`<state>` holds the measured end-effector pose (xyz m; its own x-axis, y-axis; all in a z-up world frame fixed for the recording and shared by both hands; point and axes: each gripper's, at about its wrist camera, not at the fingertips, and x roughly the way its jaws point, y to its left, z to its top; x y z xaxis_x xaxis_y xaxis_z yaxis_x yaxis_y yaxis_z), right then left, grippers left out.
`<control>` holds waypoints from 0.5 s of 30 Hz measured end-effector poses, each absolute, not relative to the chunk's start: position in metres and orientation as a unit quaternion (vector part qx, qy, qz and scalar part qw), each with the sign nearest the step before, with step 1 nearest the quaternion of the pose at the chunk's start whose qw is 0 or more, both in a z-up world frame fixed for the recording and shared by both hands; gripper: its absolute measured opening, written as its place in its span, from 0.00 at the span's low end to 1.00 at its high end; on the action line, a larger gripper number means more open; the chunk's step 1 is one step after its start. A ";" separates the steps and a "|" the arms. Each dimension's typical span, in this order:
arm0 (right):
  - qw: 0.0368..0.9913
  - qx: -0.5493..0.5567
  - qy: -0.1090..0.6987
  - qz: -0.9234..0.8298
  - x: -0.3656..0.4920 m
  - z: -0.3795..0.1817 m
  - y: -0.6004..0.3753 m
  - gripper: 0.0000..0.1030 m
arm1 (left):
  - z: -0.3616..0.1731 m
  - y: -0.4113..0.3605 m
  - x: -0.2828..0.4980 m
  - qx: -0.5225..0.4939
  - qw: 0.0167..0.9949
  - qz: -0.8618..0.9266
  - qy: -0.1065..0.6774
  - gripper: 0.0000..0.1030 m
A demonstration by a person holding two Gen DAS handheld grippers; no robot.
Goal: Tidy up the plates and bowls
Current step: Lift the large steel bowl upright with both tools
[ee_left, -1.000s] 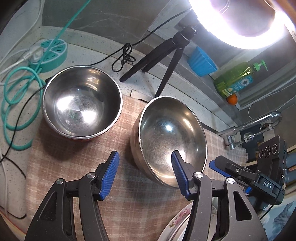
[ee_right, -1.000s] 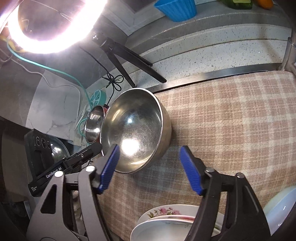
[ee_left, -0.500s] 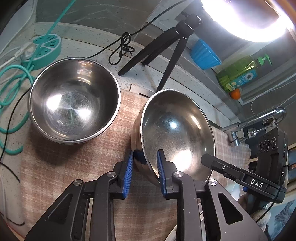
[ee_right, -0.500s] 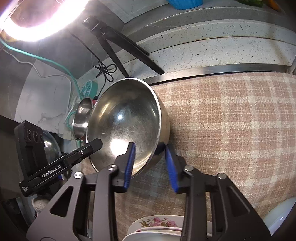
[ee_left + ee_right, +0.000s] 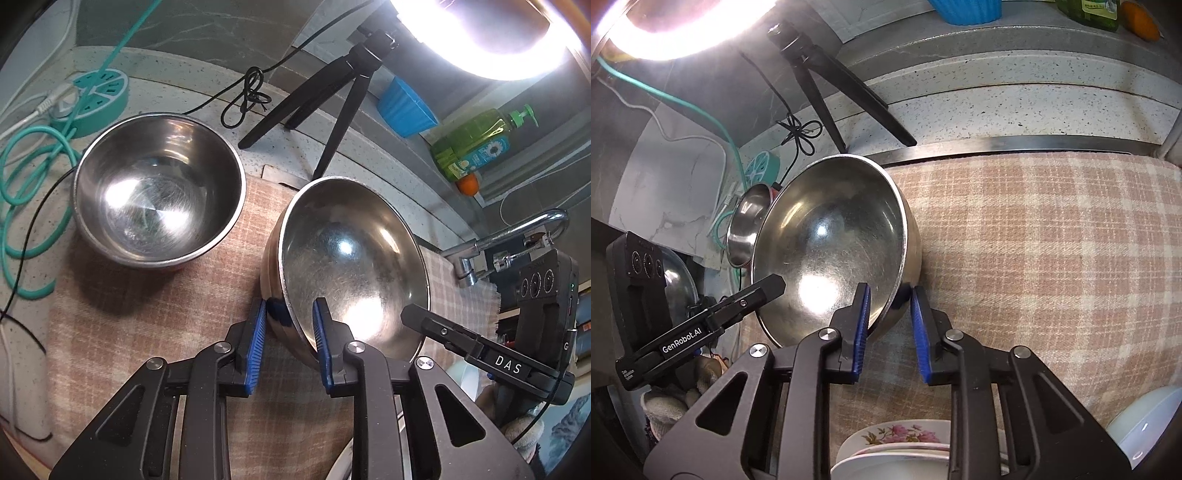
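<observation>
Speckled stone table (image 5: 1015, 114) under a ring light (image 5: 491, 40), with a checked cloth (image 5: 1052, 240) spread over the working area. Two steel bowls are seen on it: the near bowl (image 5: 354, 266) is tipped up on the cloth between both grippers, and the far bowl (image 5: 159, 195) sits upright at the cloth's left edge, apart from the first.

Change against a second ago: both pairs of fingers were spread wide either side of the near bowl's rim and are now drawn in on it. Left gripper (image 5: 290, 339): closed half a second back and unchanged since, rim pinched with one pad outside the wall and one inside. Right gripper (image 5: 890, 325): fingers have just been closing, with the opposite side of the same rim between them; pinch is seen there too, inner pad against the bowl's inside, outer pad at its wall. Bowl position is little changed.

Meaning for the task: a two-handed grasp on the near bowl is judged established, lift not yet started. Nesting into the far bowl looks like the likely next step. A floral plate stack (image 5: 897, 446) and a white dish (image 5: 1145, 421) are left untouched at the near edge.
</observation>
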<state>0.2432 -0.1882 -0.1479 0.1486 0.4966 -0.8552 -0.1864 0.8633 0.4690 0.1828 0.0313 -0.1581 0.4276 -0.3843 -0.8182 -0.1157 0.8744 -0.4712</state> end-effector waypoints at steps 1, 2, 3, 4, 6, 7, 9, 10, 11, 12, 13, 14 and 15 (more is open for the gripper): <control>0.747 0.125 0.611 0.230 0.241 -0.147 -0.188 0.23 | -0.157 0.032 0.180 -0.236 0.812 -0.082 0.527 0.21; 0.748 0.122 0.610 0.232 0.239 -0.146 -0.186 0.23 | -0.155 0.033 0.177 -0.235 0.814 -0.081 0.526 0.21; 0.748 0.118 0.610 0.234 0.237 -0.144 -0.185 0.23 | -0.153 0.033 0.174 -0.235 0.815 -0.081 0.524 0.21; 0.748 0.116 0.609 0.236 0.233 -0.142 -0.185 0.23 | -0.152 0.034 0.171 -0.236 0.815 -0.081 0.523 0.21; 0.746 0.115 0.609 0.242 0.227 -0.139 -0.183 0.23 | -0.149 0.037 0.164 -0.240 0.816 -0.080 0.519 0.21; 0.745 0.114 0.610 0.244 0.224 -0.138 -0.182 0.23 | -0.147 0.038 0.161 -0.241 0.817 -0.080 0.518 0.21; 0.744 0.111 0.609 0.250 0.218 -0.135 -0.180 0.23 | -0.143 0.040 0.152 -0.240 0.819 -0.079 0.515 0.21; 0.743 0.110 0.610 0.253 0.213 -0.134 -0.178 0.23 | -0.142 0.041 0.148 -0.241 0.820 -0.078 0.514 0.21; 0.742 0.109 0.610 0.256 0.209 -0.132 -0.177 0.23 | -0.140 0.043 0.143 -0.241 0.821 -0.077 0.512 0.21; 0.741 0.108 0.610 0.259 0.205 -0.131 -0.175 0.23 | -0.138 0.044 0.139 -0.242 0.821 -0.076 0.511 0.21; 0.740 0.106 0.610 0.262 0.201 -0.130 -0.174 0.23 | -0.137 0.045 0.135 -0.243 0.822 -0.075 0.510 0.21; 0.740 0.104 0.609 0.266 0.197 -0.128 -0.172 0.23 | -0.136 0.046 0.130 -0.245 0.822 -0.074 0.508 0.21; 0.739 0.102 0.609 0.269 0.192 -0.127 -0.171 0.23 | -0.135 0.047 0.126 -0.246 0.823 -0.073 0.507 0.21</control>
<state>0.1923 -0.1709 -0.1270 0.1128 0.5213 -0.8459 -0.2738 0.8347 0.4779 0.1263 0.0474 -0.1345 0.4745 -0.3701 -0.7987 -0.1282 0.8686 -0.4787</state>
